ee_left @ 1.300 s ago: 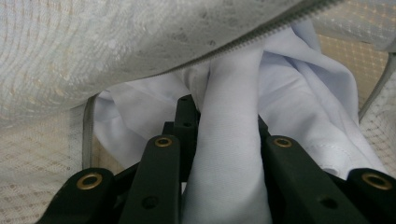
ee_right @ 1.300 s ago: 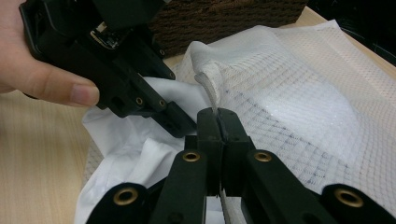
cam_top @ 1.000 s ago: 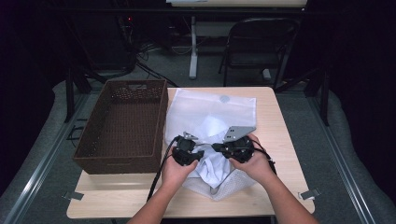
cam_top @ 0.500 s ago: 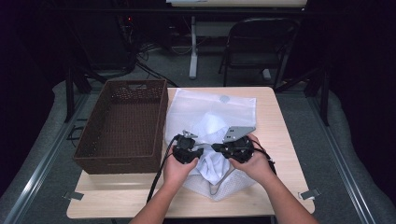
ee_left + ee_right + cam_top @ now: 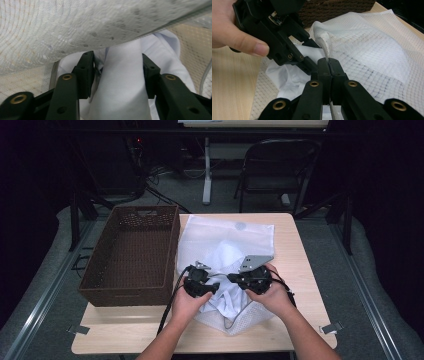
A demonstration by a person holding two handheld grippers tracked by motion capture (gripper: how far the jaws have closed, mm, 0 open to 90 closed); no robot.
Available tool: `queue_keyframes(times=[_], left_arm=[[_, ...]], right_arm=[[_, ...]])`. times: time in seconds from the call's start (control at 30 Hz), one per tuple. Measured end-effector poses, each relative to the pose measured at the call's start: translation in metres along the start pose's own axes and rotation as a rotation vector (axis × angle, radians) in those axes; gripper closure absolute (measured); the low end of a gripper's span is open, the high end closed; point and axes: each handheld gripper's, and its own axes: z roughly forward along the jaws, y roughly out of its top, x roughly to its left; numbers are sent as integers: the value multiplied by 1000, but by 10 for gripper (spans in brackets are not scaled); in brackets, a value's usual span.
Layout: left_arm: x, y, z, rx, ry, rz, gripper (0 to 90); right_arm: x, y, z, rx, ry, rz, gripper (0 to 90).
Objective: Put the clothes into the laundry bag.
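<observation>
A white mesh bag (image 5: pixel 227 232) lies on the table with its mouth toward the person. My right gripper (image 5: pixel 328 61) is shut on the bag's upper rim (image 5: pixel 323 42) and holds it lifted. My left gripper (image 5: pixel 117 62) reaches into the mouth under the mesh (image 5: pixel 75 30). A fold of white cloth (image 5: pixel 122 82) lies between its jaws, which have just been opening; a gap shows beside the left jaw. The right gripper view has the left gripper (image 5: pixel 309 53) and the cloth (image 5: pixel 287 75) at the bag's mouth. In the high view both grippers (image 5: pixel 212 287) (image 5: pixel 231 277) meet tip to tip.
A brown woven basket (image 5: pixel 127 295) stands on the table left of the bag, and its wall (image 5: pixel 332 7) is close behind the left hand. Bare wooden tabletop (image 5: pixel 125 335) runs along the near edge. A folding chair (image 5: pixel 275 165) stands beyond the table.
Both hands and the bag stay where they were; nothing else visibly differs in the high view.
</observation>
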Motion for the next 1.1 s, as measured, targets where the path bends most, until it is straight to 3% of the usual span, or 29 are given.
queue_keyframes(times=[0.13, 0.33, 0.7, 1.1], left_arm=[[-2, 0, -5, -11, -30, -12, 486], [-9, -2, -12, -13, -31, 16, 447], [-20, -5, -14, -13, -83, -12, 410], [-19, -17, -13, 29, -47, 21, 414]], right_arm=[[0, 0, 0, 0, -1, 1, 891], [-1, 0, 0, -1, -2, 2, 891], [0, 0, 0, -2, -2, 2, 891], [0, 0, 0, -4, -1, 6, 891]])
